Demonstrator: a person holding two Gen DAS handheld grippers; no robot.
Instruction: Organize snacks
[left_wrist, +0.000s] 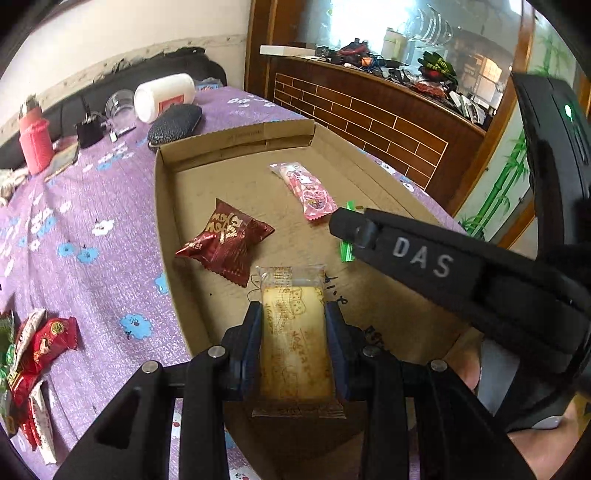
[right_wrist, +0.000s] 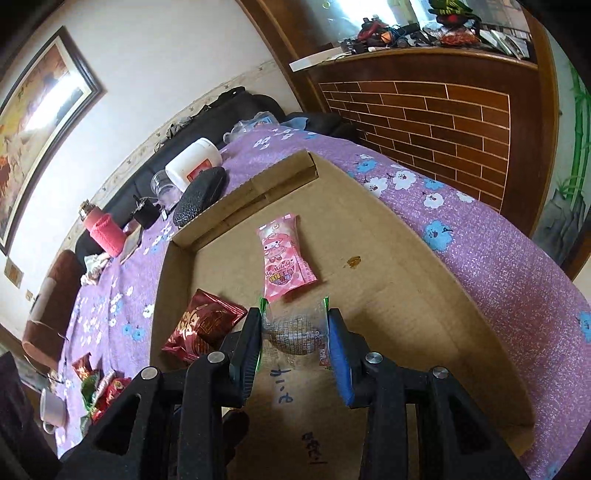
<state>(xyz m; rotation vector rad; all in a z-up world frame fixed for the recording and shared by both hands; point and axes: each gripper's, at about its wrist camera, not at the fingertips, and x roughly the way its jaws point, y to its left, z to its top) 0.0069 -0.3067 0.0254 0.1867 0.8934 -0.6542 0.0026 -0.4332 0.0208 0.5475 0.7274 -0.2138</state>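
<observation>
Left gripper (left_wrist: 294, 321) clamps one yellow cake pack (left_wrist: 294, 354) over box (left_wrist: 236, 140). Right gripper (right_wrist: 294, 325) clamps one clear green-edged pack (right_wrist: 293, 330) over box. Two packs lie inside: red (left_wrist: 226, 246), pink (left_wrist: 304, 189). Loose pile (left_wrist: 27, 363) on cloth.

We see a desk (left_wrist: 110, 266) under a purple flowered cloth. On it lie a cardboard tray (left_wrist: 164, 236) at centre, a snack pile (left_wrist: 33, 354) at lower left, and a white jar (left_wrist: 164, 96), black pouch (left_wrist: 175, 123) and red bottle (left_wrist: 35, 142) at upper left.
</observation>
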